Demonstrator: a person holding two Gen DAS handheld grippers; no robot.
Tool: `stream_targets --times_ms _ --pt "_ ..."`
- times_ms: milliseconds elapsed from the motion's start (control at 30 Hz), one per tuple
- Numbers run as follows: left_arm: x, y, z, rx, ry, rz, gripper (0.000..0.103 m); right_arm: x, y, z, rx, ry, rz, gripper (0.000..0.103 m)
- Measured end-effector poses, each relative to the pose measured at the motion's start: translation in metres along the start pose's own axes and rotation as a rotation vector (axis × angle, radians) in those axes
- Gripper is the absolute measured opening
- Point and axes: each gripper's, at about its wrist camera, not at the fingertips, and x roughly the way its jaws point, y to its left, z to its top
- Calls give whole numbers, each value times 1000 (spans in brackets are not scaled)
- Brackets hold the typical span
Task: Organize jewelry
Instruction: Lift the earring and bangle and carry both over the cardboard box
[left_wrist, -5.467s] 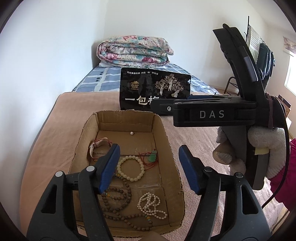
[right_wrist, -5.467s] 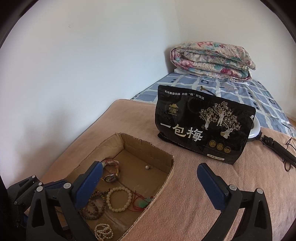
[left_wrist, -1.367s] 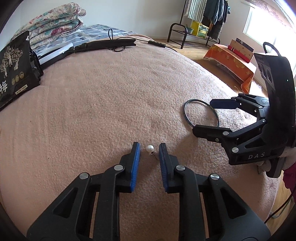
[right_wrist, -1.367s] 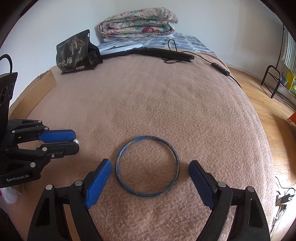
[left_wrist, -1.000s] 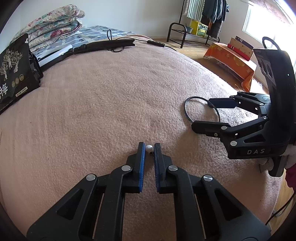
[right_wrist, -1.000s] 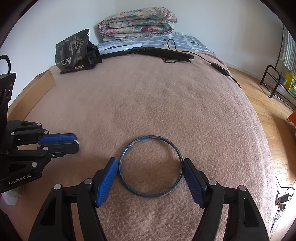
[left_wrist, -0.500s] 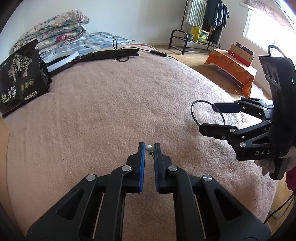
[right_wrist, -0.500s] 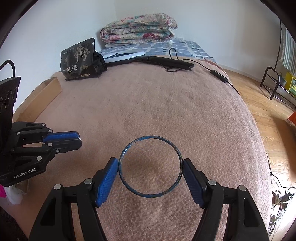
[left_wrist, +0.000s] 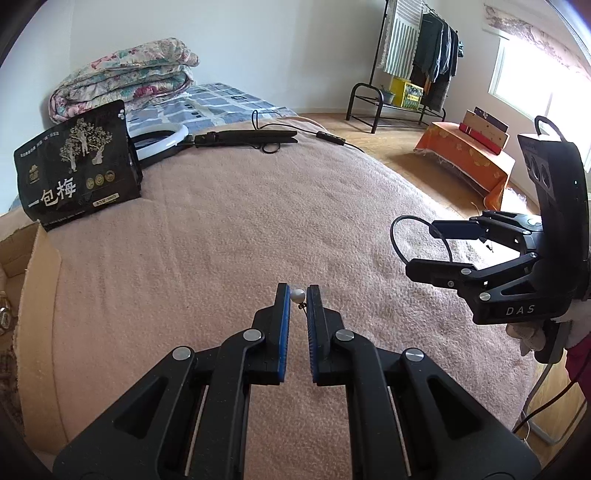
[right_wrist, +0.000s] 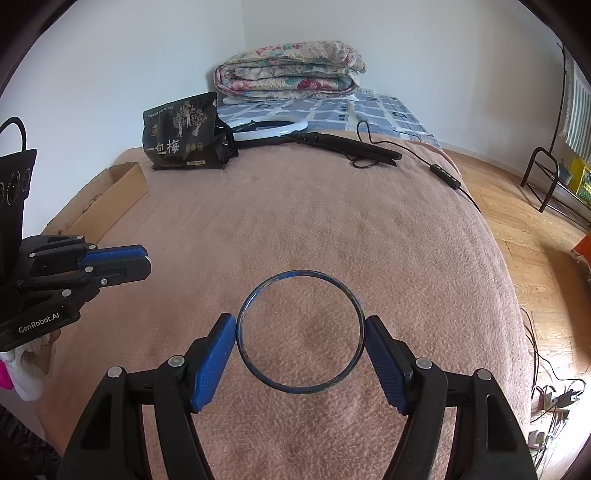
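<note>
My left gripper (left_wrist: 297, 295) is shut on a small white pearl earring (left_wrist: 297, 295), held at the fingertips above the pink blanket. My right gripper (right_wrist: 300, 332) is shut on a thin dark blue bangle (right_wrist: 277, 382), pinched across its width and lifted off the blanket. The right gripper also shows at the right of the left wrist view (left_wrist: 436, 247), with the bangle (left_wrist: 397, 232) between its fingers. The left gripper shows at the left of the right wrist view (right_wrist: 142, 260). The cardboard jewelry box (right_wrist: 114, 192) sits at the bed's left edge; its corner (left_wrist: 22, 254) is at the far left.
A black snack pouch (left_wrist: 74, 166) stands at the back left. A white ring light (right_wrist: 269, 129) with a black handle and cable (right_wrist: 369, 147) lies behind it. A folded floral quilt (right_wrist: 291, 70) lies at the head. A clothes rack (left_wrist: 413, 66) and orange-covered bench (left_wrist: 469, 162) stand on the floor to the right.
Both grippers closed, the left on the pearl earring and the right on the bangle, then lifted them off the blanket. Both views have swung left toward the box.
</note>
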Motion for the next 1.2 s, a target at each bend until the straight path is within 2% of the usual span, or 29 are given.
stream_targets --times_ms 667,1200 --pt "-92 34 -8 -50 -112 65 7 -45 71 28 -70 -67 37 73" --pt "-140 116 -34 -143 -148 173 7 -35 136 58 -137 -81 96 73"
